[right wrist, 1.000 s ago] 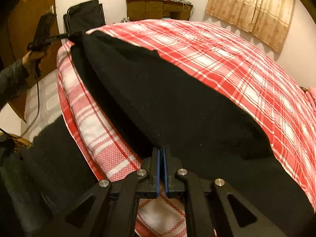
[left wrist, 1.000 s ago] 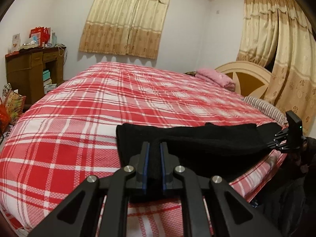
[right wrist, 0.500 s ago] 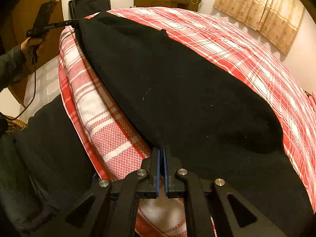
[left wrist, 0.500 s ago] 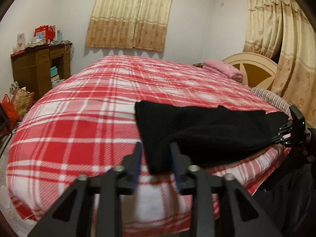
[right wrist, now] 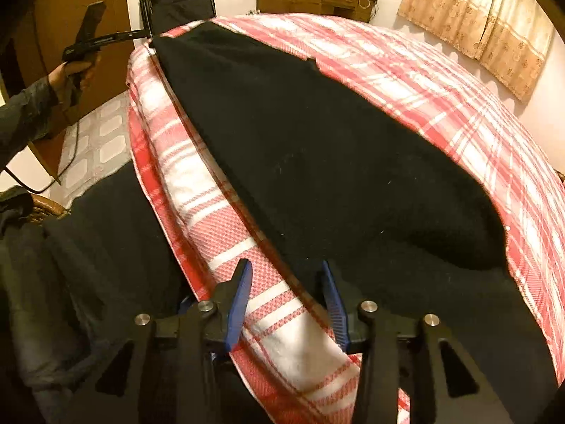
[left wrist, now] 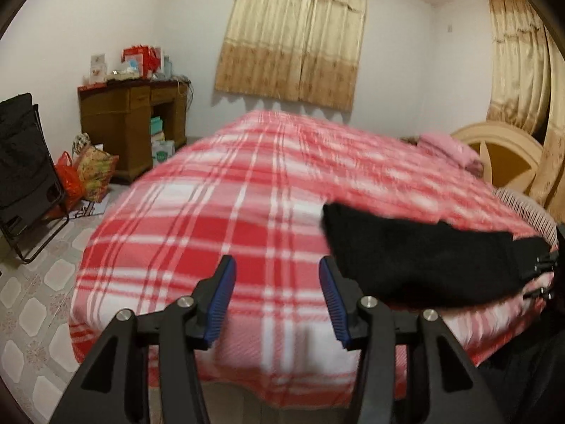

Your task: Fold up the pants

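Observation:
Black pants (right wrist: 317, 162) lie folded lengthwise along the near edge of the red plaid bed (right wrist: 441, 81). My right gripper (right wrist: 286, 271) hovers over their near end with its jaws opening. The cloth's edge runs between the fingers and the pads do not press it. In the left wrist view the pants (left wrist: 416, 258) lie to the right of my left gripper (left wrist: 277, 277). Its jaws are opening too, with only the blanket (left wrist: 212, 219) behind them. From the right wrist view, the left gripper (right wrist: 141, 33), held in a hand (right wrist: 72, 74), sits just off the pants' far corner.
A wooden desk (left wrist: 130, 123), a black folding chair (left wrist: 24, 176) and bags (left wrist: 91, 173) stand on the tiled floor left of the bed. A pink pillow (left wrist: 448, 148) and headboard (left wrist: 505, 155) are at the far right. The person's dark clothing (right wrist: 88, 247) is beside the bed edge.
Both grippers were shut on the pants' ends and now stand open. The left gripper has drawn back to the left, clear of the cloth. The pants have settled flat on the bed.

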The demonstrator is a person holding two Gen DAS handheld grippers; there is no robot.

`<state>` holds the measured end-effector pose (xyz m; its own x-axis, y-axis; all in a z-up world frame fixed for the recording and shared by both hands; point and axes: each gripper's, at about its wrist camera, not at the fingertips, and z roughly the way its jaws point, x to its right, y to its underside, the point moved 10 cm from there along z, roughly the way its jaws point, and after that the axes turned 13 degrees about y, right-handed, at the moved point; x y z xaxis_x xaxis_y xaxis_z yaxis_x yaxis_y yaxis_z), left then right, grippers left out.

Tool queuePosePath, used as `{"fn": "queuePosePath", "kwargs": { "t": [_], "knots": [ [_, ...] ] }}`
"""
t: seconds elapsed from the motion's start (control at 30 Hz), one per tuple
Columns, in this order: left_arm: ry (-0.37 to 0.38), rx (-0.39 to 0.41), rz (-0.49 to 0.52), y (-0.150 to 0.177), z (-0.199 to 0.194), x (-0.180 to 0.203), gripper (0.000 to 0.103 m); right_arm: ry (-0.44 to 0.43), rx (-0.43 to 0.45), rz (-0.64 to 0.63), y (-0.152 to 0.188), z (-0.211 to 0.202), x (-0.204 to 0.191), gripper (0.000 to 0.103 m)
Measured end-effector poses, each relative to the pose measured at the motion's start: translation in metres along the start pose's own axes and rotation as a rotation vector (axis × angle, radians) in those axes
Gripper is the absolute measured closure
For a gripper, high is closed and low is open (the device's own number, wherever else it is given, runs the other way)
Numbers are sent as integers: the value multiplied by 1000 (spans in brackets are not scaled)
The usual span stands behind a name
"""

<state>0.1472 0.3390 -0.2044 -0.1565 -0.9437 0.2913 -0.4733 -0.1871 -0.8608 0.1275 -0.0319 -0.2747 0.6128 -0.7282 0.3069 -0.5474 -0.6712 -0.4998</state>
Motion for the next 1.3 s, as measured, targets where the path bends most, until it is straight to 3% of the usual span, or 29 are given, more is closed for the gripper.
{"fn": "queuePosePath", "kwargs": {
  "t": [0.1, 0.17, 0.3, 0.43, 0.5, 0.57, 0.63, 0.77, 1.0, 1.07, 1.23, 1.27, 1.3],
  "knots": [
    [45, 22, 16, -14, 13, 23, 37, -44, 35, 65, -13, -9, 9, 60],
    [87, 8, 44, -18, 27, 44, 36, -36, 50, 95, -24, -9, 17, 60],
    [99, -53, 108, -12, 55, 69, 36, 7, 60, 118, -45, 3, 24, 60],
    [26, -187, 173, 15, 81, 63, 34, 6, 89, 110, -62, 7, 17, 60],
    [-31, -238, 219, 30, 86, 47, 22, -17, 97, 123, -67, 6, 16, 60],
    [-27, -210, 186, 30, 79, 35, 6, -25, 99, 137, -72, 7, 17, 60],
    [-10, -201, 144, 25, 78, 33, 6, -33, 96, 158, -82, 12, 21, 60],
    [-31, -159, 169, 13, 74, 42, 7, -82, 100, 237, -109, 21, 35, 60],
    [1, -15, 142, -27, 66, 76, 3, -259, 56, 445, -173, 67, 49, 60],
    [44, -13, 132, -29, 73, 87, 3, -302, 23, 491, -188, 88, 47, 60],
    [57, -51, 126, -19, 96, 93, 3, -463, -114, 617, -206, 142, 30, 61],
    [59, -57, 122, -17, 98, 93, 3, -483, -128, 617, -207, 146, 25, 64],
    [70, -74, 112, -13, 103, 93, 3, -510, -143, 618, -209, 150, 19, 80]
  ]
}}
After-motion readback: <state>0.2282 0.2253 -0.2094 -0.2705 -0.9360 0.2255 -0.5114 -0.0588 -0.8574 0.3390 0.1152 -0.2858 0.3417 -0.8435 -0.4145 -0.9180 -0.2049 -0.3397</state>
